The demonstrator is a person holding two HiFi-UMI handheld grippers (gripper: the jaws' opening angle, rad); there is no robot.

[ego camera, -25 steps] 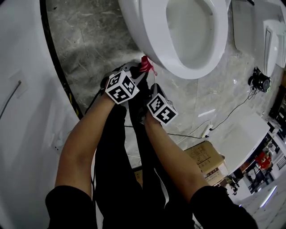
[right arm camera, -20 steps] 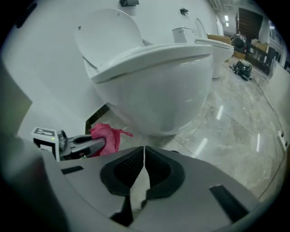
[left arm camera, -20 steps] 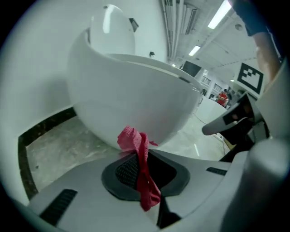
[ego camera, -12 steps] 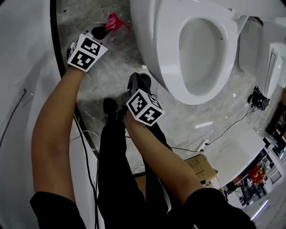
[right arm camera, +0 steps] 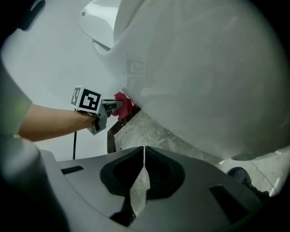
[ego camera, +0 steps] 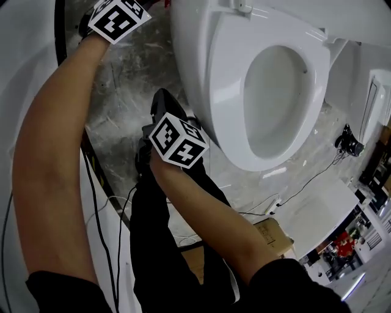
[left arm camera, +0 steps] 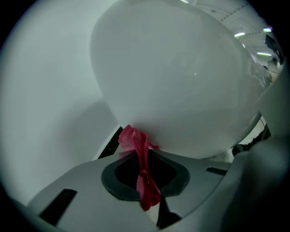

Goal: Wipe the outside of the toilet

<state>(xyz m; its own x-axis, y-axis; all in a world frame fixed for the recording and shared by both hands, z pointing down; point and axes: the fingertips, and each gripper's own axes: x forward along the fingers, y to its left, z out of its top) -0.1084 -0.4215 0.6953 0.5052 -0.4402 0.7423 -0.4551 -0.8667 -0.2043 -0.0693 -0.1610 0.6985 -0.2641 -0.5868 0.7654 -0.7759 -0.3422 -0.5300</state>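
Observation:
The white toilet [ego camera: 201, 92] fills the upper right of the head view, with its seat down. My left gripper [left arm camera: 138, 156] is shut on a red cloth [left arm camera: 132, 138], and the cloth's tip presses against the toilet's rounded outer wall [left arm camera: 181, 81]. In the head view only that gripper's marker cube [ego camera: 116, 17] shows, at the top edge. From the right gripper view I see the left gripper [right arm camera: 108, 108] holding the red cloth [right arm camera: 122, 105] against the toilet's side [right arm camera: 204, 77]. My right gripper [right arm camera: 144, 152] is shut with nothing in it, low beside the bowl [ego camera: 164, 109].
A white curved fixture [ego camera: 24, 122] with a black edge borders the grey marble floor [ego camera: 128, 92] on the left. Black cables [ego camera: 107, 208] trail past the person's legs. A cardboard box [ego camera: 272, 232], a small black device [ego camera: 348, 142] and another white fixture [ego camera: 369, 79] lie to the right.
My left gripper has carried the red cloth from the bowl's front along its left side towards the back. The right gripper stayed low near the bowl, drifting slightly left.

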